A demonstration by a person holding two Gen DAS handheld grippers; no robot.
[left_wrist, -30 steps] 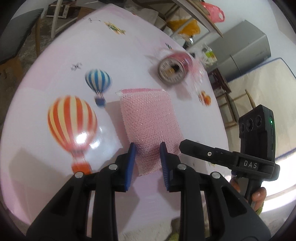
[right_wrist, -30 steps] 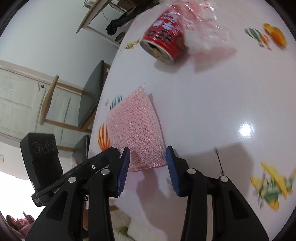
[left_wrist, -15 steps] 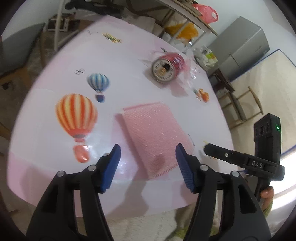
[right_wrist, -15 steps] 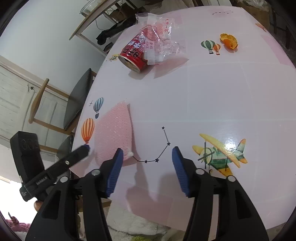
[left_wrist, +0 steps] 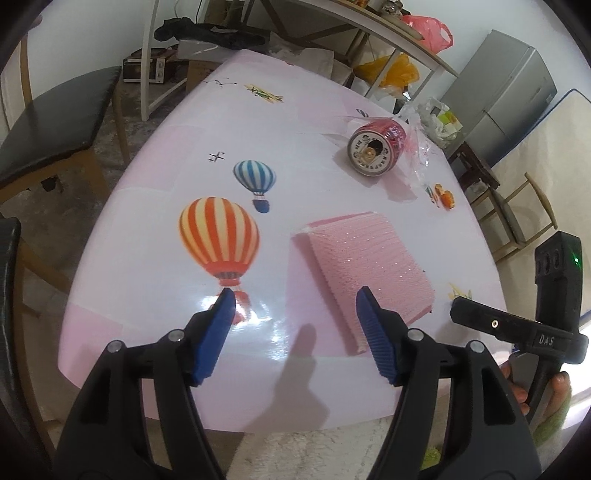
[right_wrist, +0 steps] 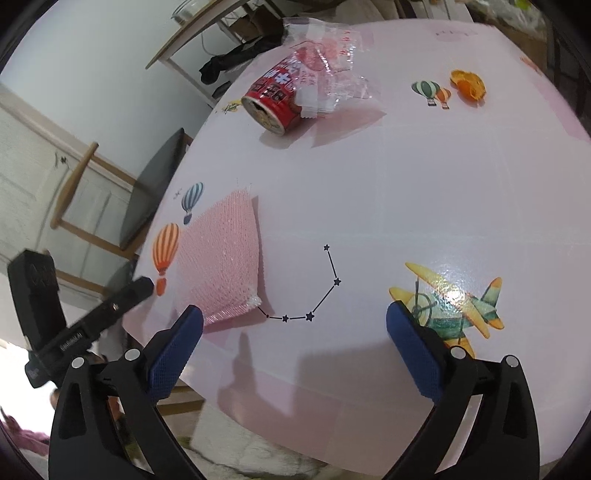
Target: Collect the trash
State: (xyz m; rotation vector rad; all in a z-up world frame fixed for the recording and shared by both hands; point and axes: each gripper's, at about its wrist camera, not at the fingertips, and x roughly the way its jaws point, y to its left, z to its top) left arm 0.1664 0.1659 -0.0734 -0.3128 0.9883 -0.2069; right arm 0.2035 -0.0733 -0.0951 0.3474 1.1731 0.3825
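A pink bubble-wrap pouch (left_wrist: 365, 266) lies flat on the pink table (left_wrist: 155, 206) near its front edge; it also shows in the right wrist view (right_wrist: 221, 258). A red can (left_wrist: 375, 149) lies on its side farther back, with a crumpled clear plastic bag (left_wrist: 417, 147) against it; the can (right_wrist: 275, 98) and bag (right_wrist: 328, 77) show in the right wrist view too. A piece of orange peel (right_wrist: 467, 85) lies at the far right. My left gripper (left_wrist: 295, 314) is open and empty above the front edge, just short of the pouch. My right gripper (right_wrist: 295, 321) is open and empty, right of the pouch.
The tablecloth carries printed balloons (left_wrist: 219, 240) and a plane (right_wrist: 448, 299). A black-seated wooden chair (left_wrist: 51, 125) stands left of the table. Shelves with bags (left_wrist: 424, 33) and a grey fridge (left_wrist: 506, 85) stand behind. The table's front edge is right under both grippers.
Both grippers have opened wide and pulled back from the pink pouch, which now lies flat on the table. The can and bag have not moved.
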